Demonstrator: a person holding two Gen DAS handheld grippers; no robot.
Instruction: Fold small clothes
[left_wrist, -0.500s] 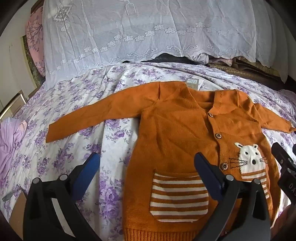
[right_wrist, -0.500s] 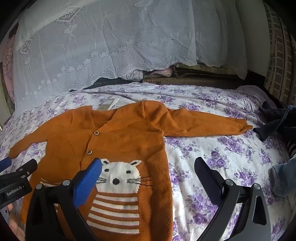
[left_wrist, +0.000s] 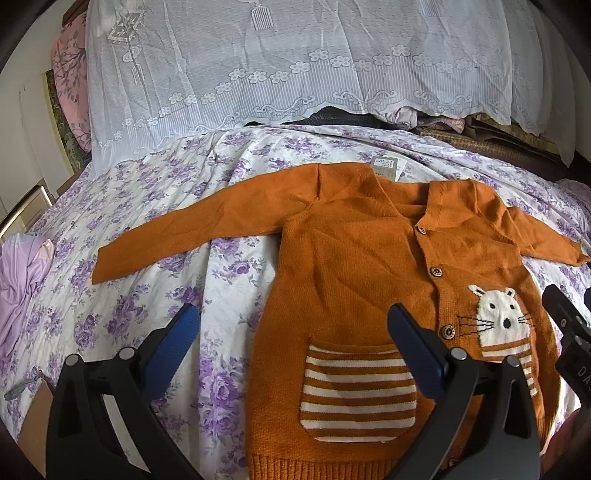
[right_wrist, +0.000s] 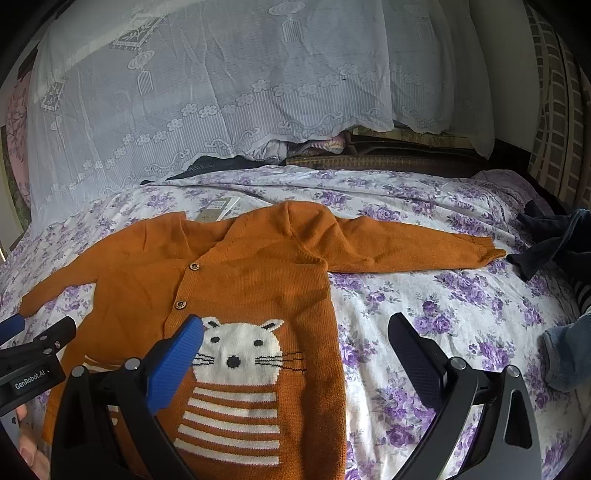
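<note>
Orange knit cardigan, flat, sleeves outspread

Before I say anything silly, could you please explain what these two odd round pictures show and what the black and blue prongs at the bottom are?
No robot here: a person holds a two-finger gripper in each hand, with a wide-angle camera on each looking forward along the fingers. One picture comes from the left gripper, the other from the right gripper; the prongs are their fingers. Both stand wide open and hold nothing.

They hover over a bed with a purple-flowered sheet. On it an orange child's cardigan lies flat, buttoned, sleeves spread out, with a striped pocket and a knitted white cat. A paper tag shows at its collar. White lace cloth hangs behind, and dark clothes lie off to the right.
</note>
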